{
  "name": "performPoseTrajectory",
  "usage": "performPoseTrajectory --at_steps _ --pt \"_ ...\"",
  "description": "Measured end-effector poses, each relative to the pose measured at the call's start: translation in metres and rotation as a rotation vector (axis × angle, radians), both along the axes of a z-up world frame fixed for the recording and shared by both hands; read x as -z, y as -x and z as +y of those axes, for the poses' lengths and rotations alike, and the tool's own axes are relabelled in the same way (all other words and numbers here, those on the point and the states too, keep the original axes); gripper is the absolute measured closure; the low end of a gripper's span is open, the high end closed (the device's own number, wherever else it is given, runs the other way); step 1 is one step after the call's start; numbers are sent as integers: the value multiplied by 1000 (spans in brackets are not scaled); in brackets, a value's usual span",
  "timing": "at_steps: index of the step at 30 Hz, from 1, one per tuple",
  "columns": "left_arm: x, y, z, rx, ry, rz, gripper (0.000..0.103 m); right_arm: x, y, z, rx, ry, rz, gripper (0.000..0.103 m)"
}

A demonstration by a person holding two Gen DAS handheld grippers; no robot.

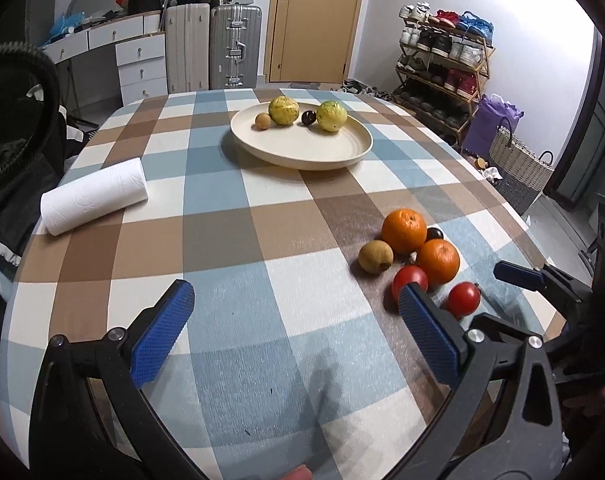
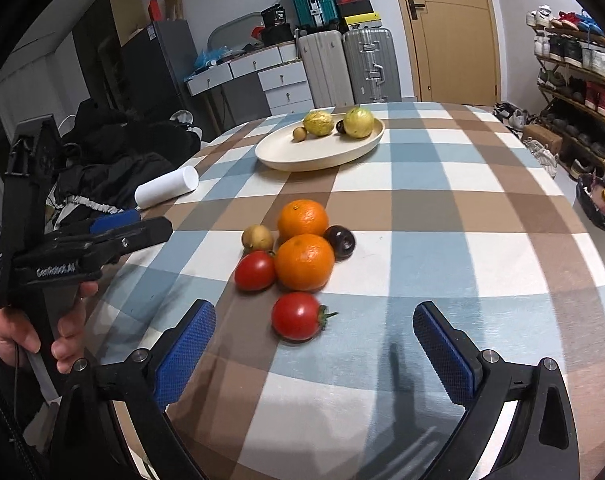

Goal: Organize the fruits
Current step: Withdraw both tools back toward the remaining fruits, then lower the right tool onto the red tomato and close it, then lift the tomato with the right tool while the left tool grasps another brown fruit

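My right gripper (image 2: 314, 350) spread wide, empty, near tomato (image 2: 297, 316) just ahead on table (image 2: 462, 216). My left gripper (image 1: 298, 328) released, empty. Plate (image 1: 302, 152) far.

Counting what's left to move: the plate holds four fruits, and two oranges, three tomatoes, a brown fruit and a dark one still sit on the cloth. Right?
Not three tomatoes: only two, as the right wrist view shows. The rest stands.

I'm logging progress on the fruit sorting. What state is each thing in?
Plate: holds four fruits.
Oranges: loose on the tablecloth.
Tomatoes: loose, not gripped.
Paper roll: lying on its side.
Left tongs: open, empty.
Right tongs: open, empty.
Door: closed.
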State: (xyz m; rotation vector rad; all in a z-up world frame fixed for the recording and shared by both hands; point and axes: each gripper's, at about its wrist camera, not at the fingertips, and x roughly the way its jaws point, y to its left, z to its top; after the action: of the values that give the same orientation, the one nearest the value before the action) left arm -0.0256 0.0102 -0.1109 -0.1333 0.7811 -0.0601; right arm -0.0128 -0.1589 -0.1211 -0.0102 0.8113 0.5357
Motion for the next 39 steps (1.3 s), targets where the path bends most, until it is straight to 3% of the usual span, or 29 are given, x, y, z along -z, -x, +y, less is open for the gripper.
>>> performPoseTrajectory --at_steps 6,9,13,18,21,23,28,39 --pt "1 1 0 19 -5 -5 1 5 0 13 -29 17 -13 9" --pt "1 2 1 17 -8 -6 1 7 -1 16 -37 14 -6 17" --pt "2 1 4 12 -3 2 1 6 -2 16 -40 -4 -5 19" --pt "3 -1 4 11 -6 7 1 12 -8 17 -33 2 30 35" --pt "4 -4 3 11 -6 12 1 13 -7 17 -36 9 32 49" --pt "4 -7 2 13 -2 16 1 14 -7 19 -37 23 31 65" --pt "5 -19 -3 36 18 27 1 15 -6 21 -45 30 39 72" --pt "18 -60 -24 120 68 89 1 5 -4 -1 -1 -30 16 72"
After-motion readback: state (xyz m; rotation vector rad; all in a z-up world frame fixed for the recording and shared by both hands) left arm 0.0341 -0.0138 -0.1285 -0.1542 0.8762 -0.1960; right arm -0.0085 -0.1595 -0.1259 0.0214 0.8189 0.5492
